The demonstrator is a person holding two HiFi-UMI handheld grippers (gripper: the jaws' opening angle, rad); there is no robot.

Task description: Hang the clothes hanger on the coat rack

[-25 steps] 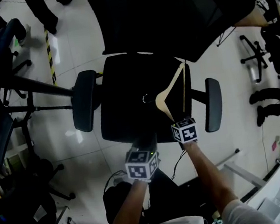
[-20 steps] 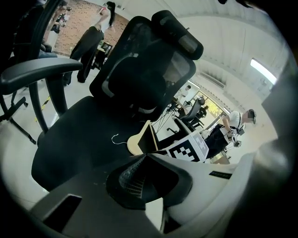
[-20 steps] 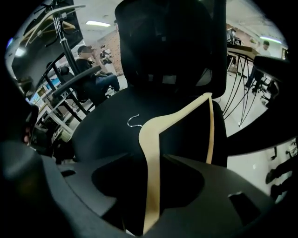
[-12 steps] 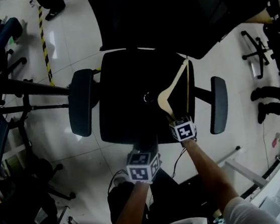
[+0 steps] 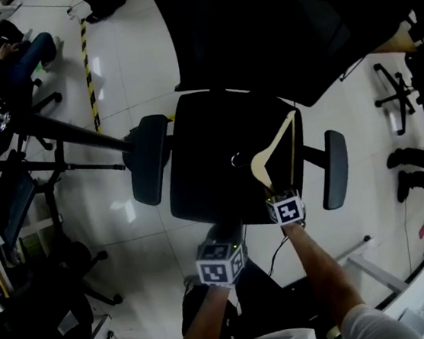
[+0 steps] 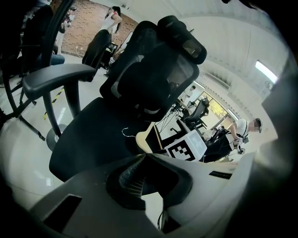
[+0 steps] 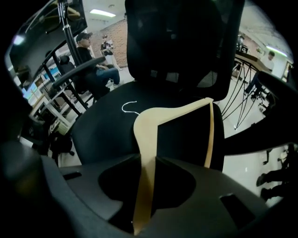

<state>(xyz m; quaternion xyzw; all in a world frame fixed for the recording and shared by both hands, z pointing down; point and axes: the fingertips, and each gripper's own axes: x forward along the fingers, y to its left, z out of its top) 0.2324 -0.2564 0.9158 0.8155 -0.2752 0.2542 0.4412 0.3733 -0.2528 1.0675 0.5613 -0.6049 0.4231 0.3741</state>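
Head view dim, underexposed; glare on white floor (image 5: 125, 208). Gripper views fisheye w/ dark vignette; ceiling light (image 7: 103, 13) bright.

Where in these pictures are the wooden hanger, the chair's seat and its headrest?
wooden hanger (image 7: 148, 125): right gripper view, on its bent middle.
chair seat (image 5: 208, 165): head view, on the bare cushion.
headrest (image 6: 182, 41): left gripper view, on its padded front.
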